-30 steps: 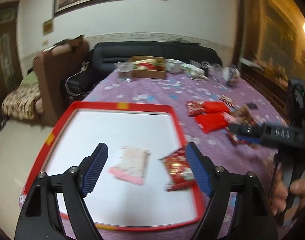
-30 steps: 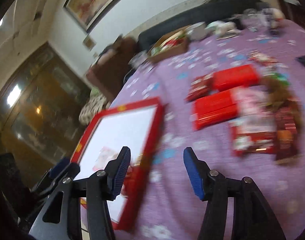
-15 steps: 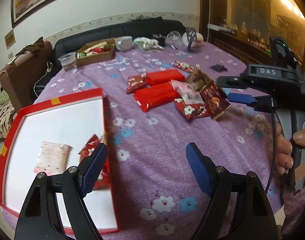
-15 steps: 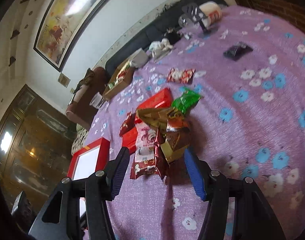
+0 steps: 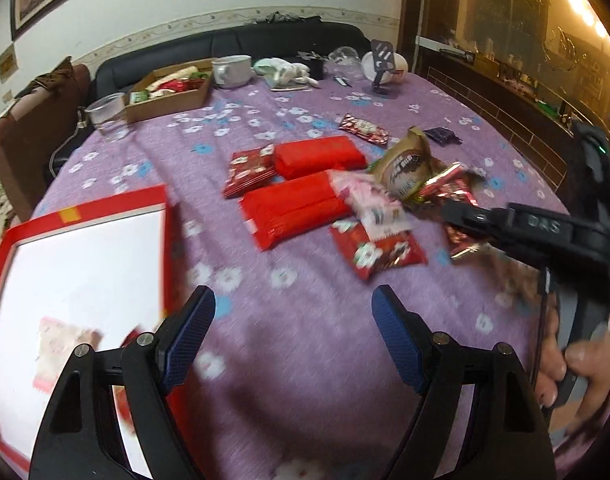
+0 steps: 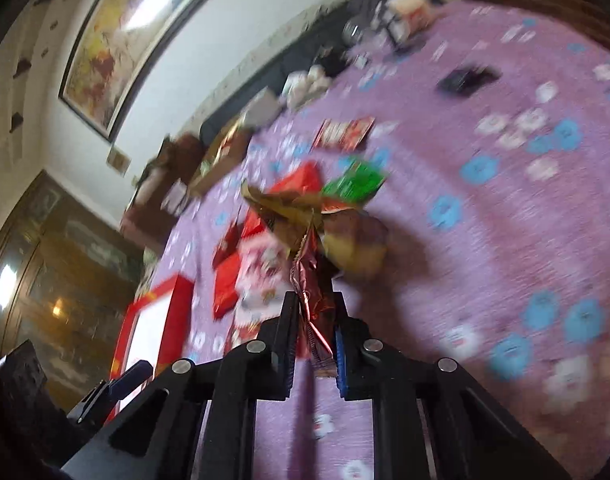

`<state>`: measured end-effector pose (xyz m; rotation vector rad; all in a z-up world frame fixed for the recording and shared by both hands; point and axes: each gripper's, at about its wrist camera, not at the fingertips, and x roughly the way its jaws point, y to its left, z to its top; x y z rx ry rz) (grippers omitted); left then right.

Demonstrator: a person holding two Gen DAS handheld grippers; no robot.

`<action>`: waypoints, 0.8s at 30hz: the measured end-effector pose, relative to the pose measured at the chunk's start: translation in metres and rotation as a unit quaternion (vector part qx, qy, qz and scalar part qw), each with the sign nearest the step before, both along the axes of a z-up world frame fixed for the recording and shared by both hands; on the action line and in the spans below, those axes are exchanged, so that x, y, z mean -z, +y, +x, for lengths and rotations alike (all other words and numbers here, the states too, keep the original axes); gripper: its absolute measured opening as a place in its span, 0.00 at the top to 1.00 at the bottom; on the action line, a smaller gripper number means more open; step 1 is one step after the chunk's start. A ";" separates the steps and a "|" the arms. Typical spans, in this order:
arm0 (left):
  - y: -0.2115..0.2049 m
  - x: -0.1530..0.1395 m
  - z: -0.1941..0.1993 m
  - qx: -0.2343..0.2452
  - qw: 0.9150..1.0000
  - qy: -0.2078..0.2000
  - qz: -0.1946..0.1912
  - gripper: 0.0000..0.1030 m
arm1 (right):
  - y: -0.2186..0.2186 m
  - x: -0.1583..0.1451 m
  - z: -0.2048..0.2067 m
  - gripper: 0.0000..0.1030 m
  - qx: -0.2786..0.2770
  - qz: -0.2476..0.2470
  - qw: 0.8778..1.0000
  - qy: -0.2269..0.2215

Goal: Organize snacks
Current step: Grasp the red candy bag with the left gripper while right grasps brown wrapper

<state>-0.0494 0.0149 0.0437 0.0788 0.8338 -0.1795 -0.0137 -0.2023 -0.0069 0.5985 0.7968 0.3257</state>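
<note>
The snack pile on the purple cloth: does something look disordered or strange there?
Yes. The packets lie heaped and overlapping at mixed angles, not sorted. The right gripper is shut on a crumpled dark red foil packet at the heap's edge. Nothing looks spilled.

Since a second earlier, the right gripper [image 6: 315,350] had swung from the red-rimmed white tray [image 5: 163,240] across the purple flowered tablecloth [image 5: 305,360] to the heap of snacks and clamped its jaws on a shiny dark-red foil snack packet [image 6: 313,304]. The left gripper [image 5: 293,344], jaws as wide as before, had moved off the tray to hang over bare cloth beside it.
</note>
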 end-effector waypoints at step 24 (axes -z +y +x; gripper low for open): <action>-0.054 0.032 0.053 0.040 0.998 0.032 -0.037 0.37 | -0.022 0.016 0.009 0.82 0.041 0.008 0.999 0.033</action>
